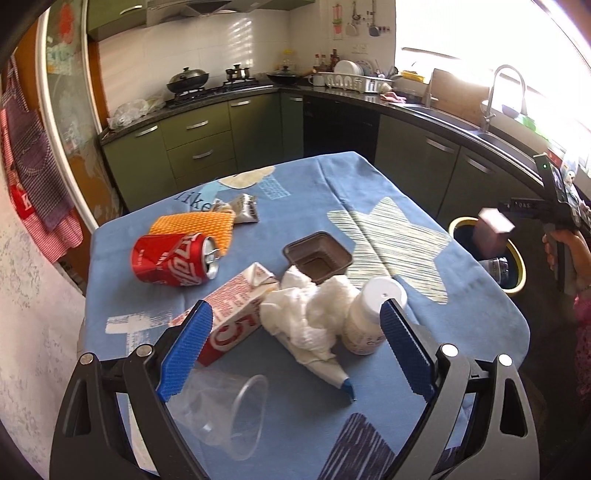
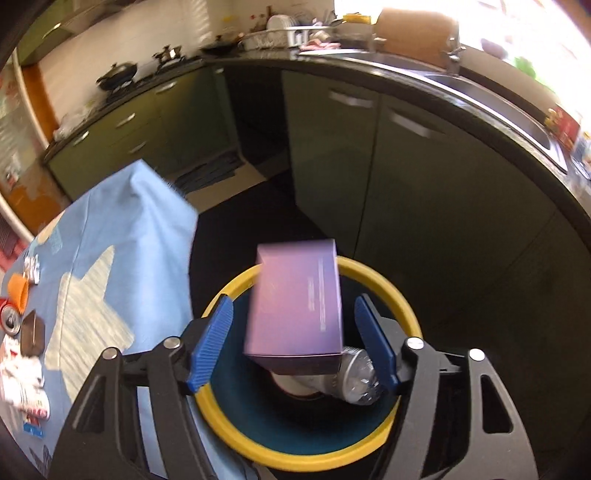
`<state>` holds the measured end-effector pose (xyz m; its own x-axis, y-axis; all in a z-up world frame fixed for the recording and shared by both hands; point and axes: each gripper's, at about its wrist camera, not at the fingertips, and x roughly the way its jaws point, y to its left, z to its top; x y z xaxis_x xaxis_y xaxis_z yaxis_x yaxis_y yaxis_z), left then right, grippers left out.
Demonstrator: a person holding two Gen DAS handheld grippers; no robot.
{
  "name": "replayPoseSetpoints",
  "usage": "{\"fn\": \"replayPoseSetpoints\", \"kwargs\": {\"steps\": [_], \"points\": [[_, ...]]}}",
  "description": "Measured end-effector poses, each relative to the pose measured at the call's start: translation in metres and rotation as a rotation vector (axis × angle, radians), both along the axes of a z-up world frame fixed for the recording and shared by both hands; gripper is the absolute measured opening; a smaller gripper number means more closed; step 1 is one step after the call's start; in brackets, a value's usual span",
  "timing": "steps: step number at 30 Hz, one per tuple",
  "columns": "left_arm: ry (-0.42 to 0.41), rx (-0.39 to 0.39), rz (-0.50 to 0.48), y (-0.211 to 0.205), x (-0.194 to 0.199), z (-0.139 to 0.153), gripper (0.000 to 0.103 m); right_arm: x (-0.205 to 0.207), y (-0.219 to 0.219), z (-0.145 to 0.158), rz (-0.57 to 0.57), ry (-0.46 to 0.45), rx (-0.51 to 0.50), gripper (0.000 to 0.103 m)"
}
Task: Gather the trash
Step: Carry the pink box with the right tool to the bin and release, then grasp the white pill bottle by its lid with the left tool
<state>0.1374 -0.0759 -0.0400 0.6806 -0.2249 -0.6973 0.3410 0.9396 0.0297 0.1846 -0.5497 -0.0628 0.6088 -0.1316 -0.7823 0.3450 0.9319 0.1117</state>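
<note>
We see daylight flooding from the window (image 1: pixel 480 33) on the right — blown out to white glare. Fisheye curvature bends the edges, corners go black. The purple box (image 2: pixel 295 306) is motion-blurred; cabinets (image 2: pixel 424 177) sit dim.

The left gripper (image 1: pixel 295 325) has two blue fingers (image 1: pixel 186 350) with a finely ribbed, grid-like face, each bolted to a black linkage arm. Round silver screws sit at the joints, two on either side, and the outer frame shows triangular cut-outs. The right gripper (image 2: pixel 293 343) is built alike: ribbed blue pads, black arms, silver pivot screws. In the left wrist view its dark body carries a small green light and white lettering too blurred to read, and a bare-skinned hand (image 1: pixel 569 251) wraps its handle, beside what may be a pink patterned garment.
</note>
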Motion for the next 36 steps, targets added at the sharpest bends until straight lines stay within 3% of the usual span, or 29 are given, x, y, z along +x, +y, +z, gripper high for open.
{"fn": "replayPoseSetpoints", "kwargs": {"steps": [5, 18, 23, 30, 36], "points": [[0.008, 0.011, -0.061, -0.017, -0.002, -0.004, 0.092, -0.021, 0.007, 0.007, 0.038, -0.062, 0.027, 0.071], [0.094, 0.005, -0.171, -0.058, 0.020, -0.033, 0.092, -0.059, 0.042, -0.001, 0.139, -0.090, 0.056, 0.072], [0.142, -0.013, -0.186, -0.070, 0.028, -0.040, 0.079, -0.059, 0.038, -0.004, 0.141, -0.093, 0.074, 0.072], [0.167, 0.003, -0.170, -0.075, 0.037, -0.049, 0.075, -0.058, 0.032, -0.015, 0.148, -0.091, 0.094, 0.072], [0.188, 0.018, -0.159, -0.080, 0.042, -0.056, 0.060, -0.055, 0.026, -0.024, 0.147, -0.080, 0.109, 0.072]]}}
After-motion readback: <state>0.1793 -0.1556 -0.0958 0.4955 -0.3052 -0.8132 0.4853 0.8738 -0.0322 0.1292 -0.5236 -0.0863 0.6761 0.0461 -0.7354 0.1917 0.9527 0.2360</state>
